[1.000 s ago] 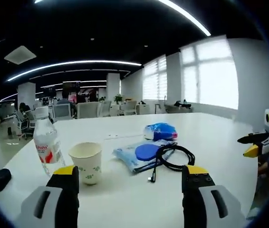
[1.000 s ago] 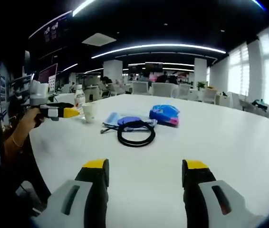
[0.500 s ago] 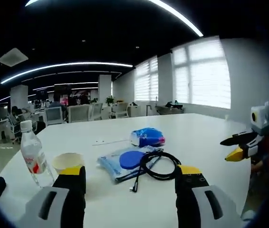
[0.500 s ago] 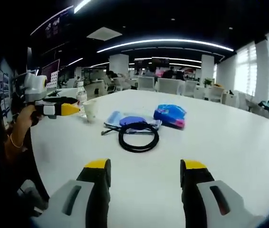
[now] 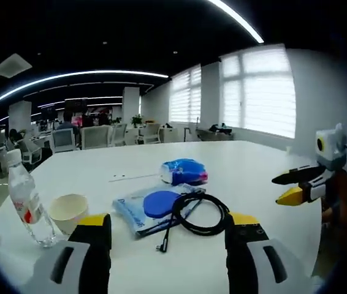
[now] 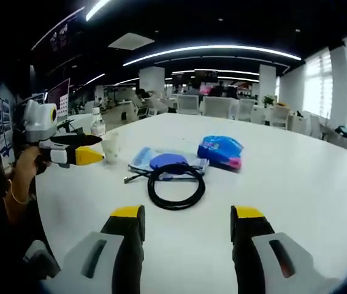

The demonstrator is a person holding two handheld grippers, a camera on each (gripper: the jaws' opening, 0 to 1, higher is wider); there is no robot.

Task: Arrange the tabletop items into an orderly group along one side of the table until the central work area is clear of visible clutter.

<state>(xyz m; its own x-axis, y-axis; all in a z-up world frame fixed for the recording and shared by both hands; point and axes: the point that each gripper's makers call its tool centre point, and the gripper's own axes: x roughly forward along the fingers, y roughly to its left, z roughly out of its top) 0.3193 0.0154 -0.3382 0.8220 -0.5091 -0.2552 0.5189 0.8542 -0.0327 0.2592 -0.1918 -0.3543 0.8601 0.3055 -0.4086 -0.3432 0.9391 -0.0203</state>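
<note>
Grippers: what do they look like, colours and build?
Both alike: the left gripper and right gripper have grey moulded jaws with dark slots, black inner faces and yellow tips. The person's hand wears a thin bracelet at the wrist.

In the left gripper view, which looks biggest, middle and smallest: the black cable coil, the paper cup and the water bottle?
1. Water bottle: tallest of the three.
2. Black cable coil: widest, but flat.
3. Paper cup: smallest.
The bottle and coil are close in looks, and the bottle and cup sit off to the side, so true sizes are unsure.
</note>
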